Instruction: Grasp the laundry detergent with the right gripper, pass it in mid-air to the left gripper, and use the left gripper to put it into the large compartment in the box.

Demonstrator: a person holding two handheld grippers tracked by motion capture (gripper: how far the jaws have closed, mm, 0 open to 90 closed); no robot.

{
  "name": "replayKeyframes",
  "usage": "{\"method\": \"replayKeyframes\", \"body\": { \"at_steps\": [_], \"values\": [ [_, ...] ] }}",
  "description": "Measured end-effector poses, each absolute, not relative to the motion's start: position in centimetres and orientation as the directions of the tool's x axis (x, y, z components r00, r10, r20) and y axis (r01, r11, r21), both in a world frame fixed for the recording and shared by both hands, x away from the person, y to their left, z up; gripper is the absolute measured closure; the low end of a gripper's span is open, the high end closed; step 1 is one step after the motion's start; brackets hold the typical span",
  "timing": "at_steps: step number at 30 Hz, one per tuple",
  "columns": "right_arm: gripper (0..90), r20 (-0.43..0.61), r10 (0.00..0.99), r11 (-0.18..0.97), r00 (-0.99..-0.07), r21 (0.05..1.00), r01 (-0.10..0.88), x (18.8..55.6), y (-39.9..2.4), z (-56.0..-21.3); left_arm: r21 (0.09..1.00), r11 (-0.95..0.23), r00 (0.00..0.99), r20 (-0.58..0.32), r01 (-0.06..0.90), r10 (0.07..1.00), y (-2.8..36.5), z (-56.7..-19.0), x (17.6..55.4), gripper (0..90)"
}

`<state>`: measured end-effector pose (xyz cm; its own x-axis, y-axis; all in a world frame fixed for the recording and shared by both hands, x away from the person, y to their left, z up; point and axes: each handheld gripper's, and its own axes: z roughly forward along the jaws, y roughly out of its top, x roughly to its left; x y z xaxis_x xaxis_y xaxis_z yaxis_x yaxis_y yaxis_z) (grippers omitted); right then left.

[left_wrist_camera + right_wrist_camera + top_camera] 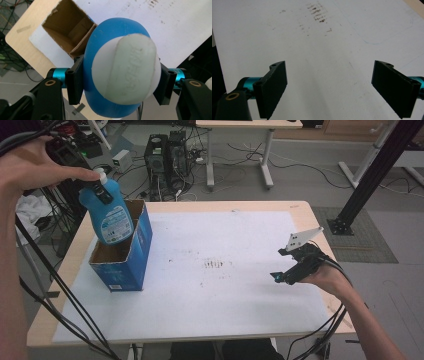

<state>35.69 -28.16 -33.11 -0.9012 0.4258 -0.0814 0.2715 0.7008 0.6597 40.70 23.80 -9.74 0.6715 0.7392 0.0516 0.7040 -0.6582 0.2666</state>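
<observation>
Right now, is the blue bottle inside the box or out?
Partly in: the blue bottle, gripped by the left gripper, has its base below the box rim.

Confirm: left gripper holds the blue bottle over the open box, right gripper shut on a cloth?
Wrong on the right gripper: its jaws stand open and hold nothing over the white mat, per the right gripper view. The left gripper does hold the blue bottle over the open box.

Smooth blue plastic bottle (pixel 100 50) with matt white cap (pixel 127 70), upper left of the high view. Rough brown cardboard inside the glossy blue box (pixel 135 255). Matt white paper sheet (pixel 240 285), smudged, over pale wood table (pixel 305 207). Matt black jaws, anodised teal metal behind.
</observation>
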Motion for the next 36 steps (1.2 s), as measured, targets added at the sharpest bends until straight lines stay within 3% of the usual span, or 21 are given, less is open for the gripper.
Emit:
{"method": "replayKeyframes", "body": {
  "at_steps": [36],
  "values": [
    [12.4,-0.060,0.436,0.703,-0.898,0.645,0.298,35.2,-28.1,-34.8,0.227,-0.580,0.596,-0.004,0.782,0.803,25.8,-19.1,42.6,37.4]
  ]
}}
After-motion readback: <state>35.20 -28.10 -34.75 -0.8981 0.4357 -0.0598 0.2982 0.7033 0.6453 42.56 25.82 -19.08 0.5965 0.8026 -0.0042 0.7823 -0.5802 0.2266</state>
